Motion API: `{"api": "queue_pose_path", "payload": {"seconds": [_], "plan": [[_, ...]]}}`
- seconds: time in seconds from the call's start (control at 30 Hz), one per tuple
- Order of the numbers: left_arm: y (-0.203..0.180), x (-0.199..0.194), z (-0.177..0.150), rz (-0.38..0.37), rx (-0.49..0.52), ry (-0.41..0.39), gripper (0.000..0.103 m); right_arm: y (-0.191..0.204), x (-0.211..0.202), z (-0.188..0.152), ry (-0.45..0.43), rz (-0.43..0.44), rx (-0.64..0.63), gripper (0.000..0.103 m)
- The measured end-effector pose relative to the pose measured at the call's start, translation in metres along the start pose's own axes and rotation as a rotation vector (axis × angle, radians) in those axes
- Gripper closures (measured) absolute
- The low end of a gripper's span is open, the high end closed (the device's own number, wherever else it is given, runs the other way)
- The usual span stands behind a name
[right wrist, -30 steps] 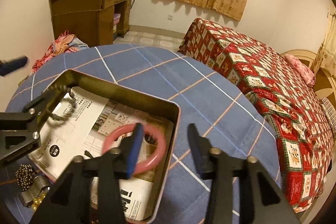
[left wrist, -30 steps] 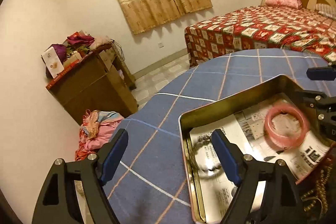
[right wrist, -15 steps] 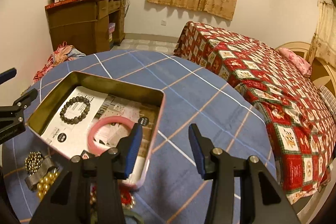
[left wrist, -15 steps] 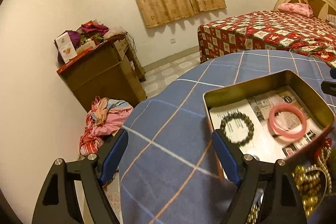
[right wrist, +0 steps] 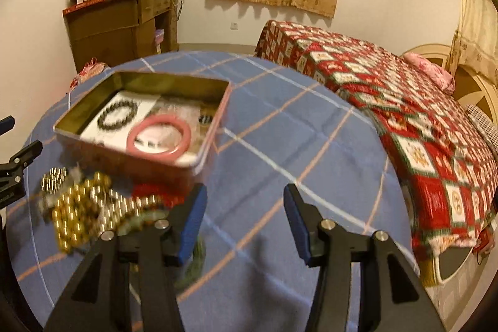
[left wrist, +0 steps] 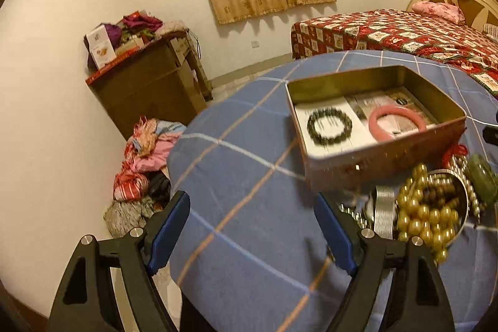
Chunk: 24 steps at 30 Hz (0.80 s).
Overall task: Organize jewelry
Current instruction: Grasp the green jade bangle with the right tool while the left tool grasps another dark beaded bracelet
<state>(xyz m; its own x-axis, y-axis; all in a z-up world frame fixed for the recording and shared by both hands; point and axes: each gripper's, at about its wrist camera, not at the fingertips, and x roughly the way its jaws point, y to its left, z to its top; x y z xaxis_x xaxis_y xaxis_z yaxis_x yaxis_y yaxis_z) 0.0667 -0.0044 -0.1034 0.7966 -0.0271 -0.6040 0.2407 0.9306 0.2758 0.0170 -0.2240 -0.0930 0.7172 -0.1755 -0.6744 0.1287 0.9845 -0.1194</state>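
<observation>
One tin (left wrist: 386, 151) sits on the blue-checked worktop (left wrist: 236, 176), holding two pieces: one dark bead bracelet (left wrist: 329, 125) and one pink bangle (left wrist: 396, 122). Just beside the tin's near wall lies a pile of gold beads (left wrist: 420, 213). The left hand-held gripper (left wrist: 253, 229) and the right hand-held gripper (right wrist: 244, 217) both gape wide, empty, near the tin.

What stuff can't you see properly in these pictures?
- Jewelry pile, right wrist view: motion blur smears the beads together.
- Green bangle, left wrist view: partly behind the gold beads.
- Paper lining the tin: print too small to read.
</observation>
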Motion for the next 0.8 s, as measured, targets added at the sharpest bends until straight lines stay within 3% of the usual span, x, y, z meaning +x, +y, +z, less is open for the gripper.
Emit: {"api": "queue_pose_path", "payload": {"seconds": [0.6, 0.8], "plan": [[-0.013, 0.001, -0.015, -0.065, 0.002, 0.017, 0.021, 0.008, 0.002, -0.027, 0.048, 0.069, -0.005, 0.050], [-0.015, 0.005, -0.017, -0.084, 0.006, 0.029, 0.021, 0.014, 0.007, -0.029, 0.081, 0.079, -0.044, 0.067]]}}
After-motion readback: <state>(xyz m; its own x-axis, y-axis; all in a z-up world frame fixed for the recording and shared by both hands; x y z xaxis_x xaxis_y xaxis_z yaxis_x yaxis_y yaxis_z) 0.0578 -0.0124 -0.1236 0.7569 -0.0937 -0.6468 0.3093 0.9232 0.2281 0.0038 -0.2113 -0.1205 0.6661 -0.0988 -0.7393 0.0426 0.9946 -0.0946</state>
